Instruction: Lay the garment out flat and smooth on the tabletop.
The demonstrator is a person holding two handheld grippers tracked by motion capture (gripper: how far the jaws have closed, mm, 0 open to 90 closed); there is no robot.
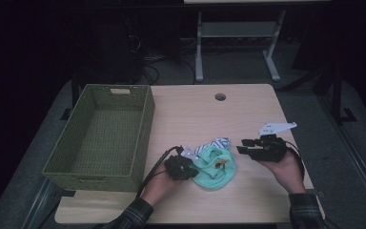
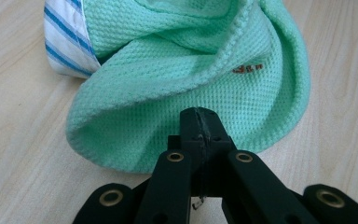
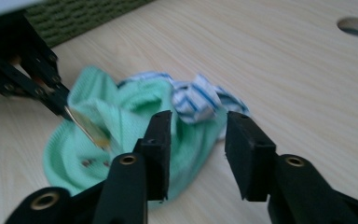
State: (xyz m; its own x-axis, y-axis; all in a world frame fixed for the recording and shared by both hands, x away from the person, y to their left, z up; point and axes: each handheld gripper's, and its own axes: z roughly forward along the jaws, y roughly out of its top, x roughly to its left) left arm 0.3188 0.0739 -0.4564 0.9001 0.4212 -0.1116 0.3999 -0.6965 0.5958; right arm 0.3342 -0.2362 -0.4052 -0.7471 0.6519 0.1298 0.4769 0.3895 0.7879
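Note:
A mint-green knitted garment [image 1: 214, 172] lies crumpled on the wooden table [image 1: 195, 114], with a blue-and-white striped cloth [image 1: 219, 142] bunched at its far edge. My left gripper [image 1: 190, 164] rests at the garment's left side, jaws pressed together on the green fabric [image 2: 168, 70]. In the right gripper view the left gripper [image 3: 63, 107] has a thin tan tag [image 3: 91, 130] at its tips. My right gripper [image 1: 242, 145] hovers to the right of the garment, raised off the table. Its jaws [image 3: 198, 140] stand apart with nothing between them, facing the garment [image 3: 140, 100] and the striped cloth [image 3: 196, 98].
An empty green woven basket [image 1: 145, 133] stands on the table's left side, close to the left hand. A round cable hole [image 1: 220, 97] sits near the far edge. Bare wood lies beyond the garment. Desk legs and cables stand on the dark floor behind.

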